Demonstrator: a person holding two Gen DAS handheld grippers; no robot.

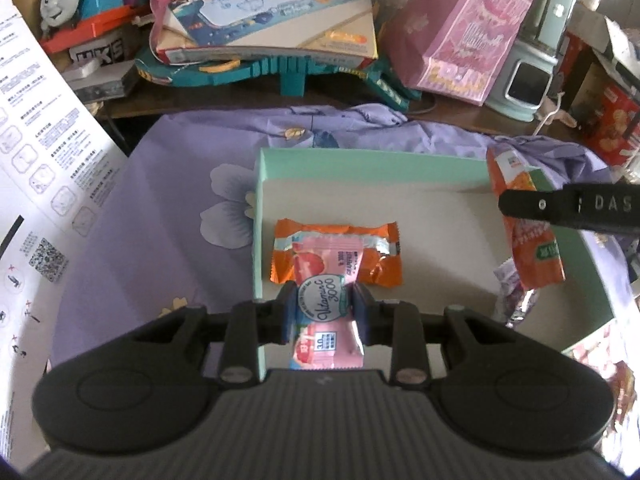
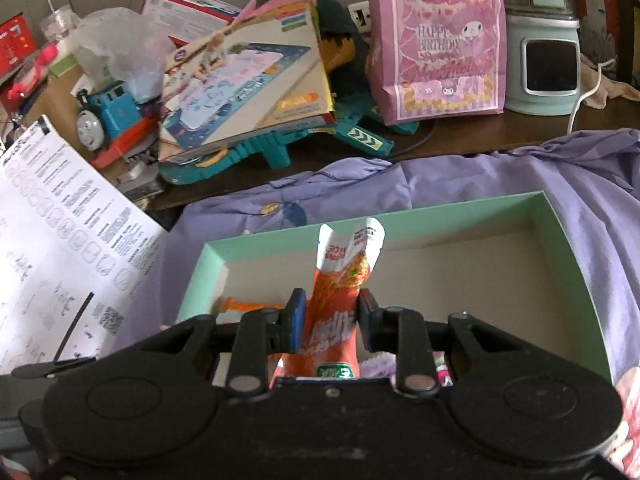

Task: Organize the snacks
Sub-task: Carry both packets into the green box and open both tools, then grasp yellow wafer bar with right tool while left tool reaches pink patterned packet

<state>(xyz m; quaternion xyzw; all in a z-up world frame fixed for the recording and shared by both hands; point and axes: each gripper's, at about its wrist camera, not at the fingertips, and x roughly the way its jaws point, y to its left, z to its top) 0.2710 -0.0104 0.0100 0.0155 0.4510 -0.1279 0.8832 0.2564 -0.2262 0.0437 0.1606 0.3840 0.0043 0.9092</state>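
A pink candy packet [image 1: 325, 312] is pinched between the left gripper's [image 1: 323, 312] jaws above the green box [image 1: 360, 164]. An orange snack packet [image 2: 334, 320] is held between the right gripper's [image 2: 331, 320] jaws, over the same box.

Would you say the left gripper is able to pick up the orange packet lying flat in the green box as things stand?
Probably not yet: the left gripper is already shut on a pink candy packet. The orange packet lies uncovered just ahead in the green box, so the way is free once the jaws are emptied.

Bare floor across the mint box's [image 2: 560, 248] right half; orange packet [image 1: 336, 256] at left wall.
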